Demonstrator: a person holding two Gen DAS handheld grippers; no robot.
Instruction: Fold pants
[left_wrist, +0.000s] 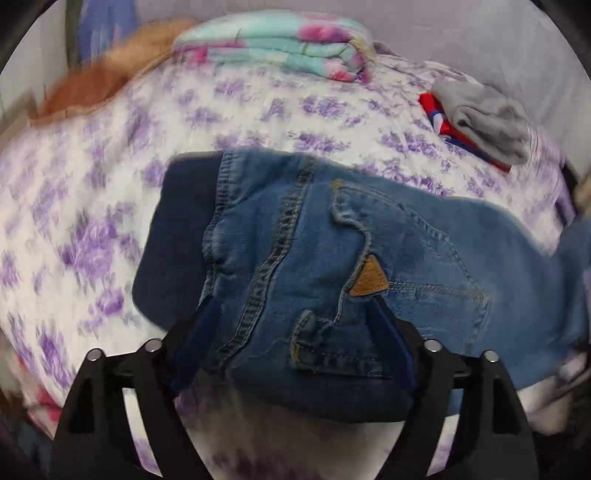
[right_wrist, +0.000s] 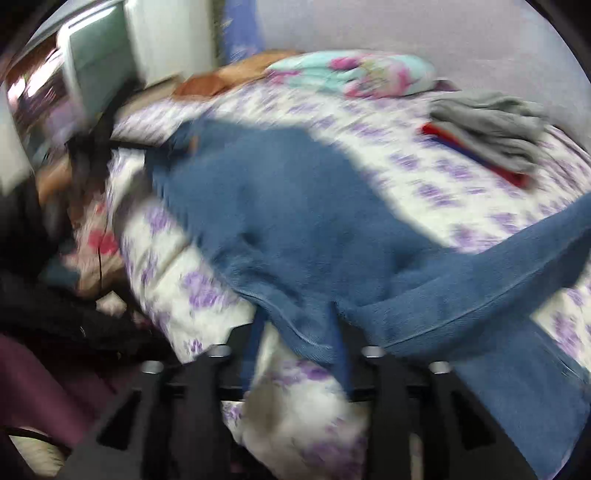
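Observation:
The pants are blue jeans (left_wrist: 332, 251) on a bed with a white and purple flowered cover (left_wrist: 110, 184). In the left wrist view my left gripper (left_wrist: 291, 317) is shut on the waistband end, by the back pocket with a tan patch (left_wrist: 369, 278), and holds it just above the cover. In the right wrist view, which is blurred, my right gripper (right_wrist: 295, 325) is shut on the edge of the jeans (right_wrist: 288, 206) near the bed's front. One leg (right_wrist: 498, 273) trails to the right.
A folded turquoise and pink blanket (left_wrist: 273, 44) lies at the head of the bed. A grey garment (left_wrist: 484, 118) on a red and blue cloth (left_wrist: 439, 118) lies at the back right. An orange pillow (left_wrist: 110, 74) sits back left. Furniture (right_wrist: 92, 66) stands left of the bed.

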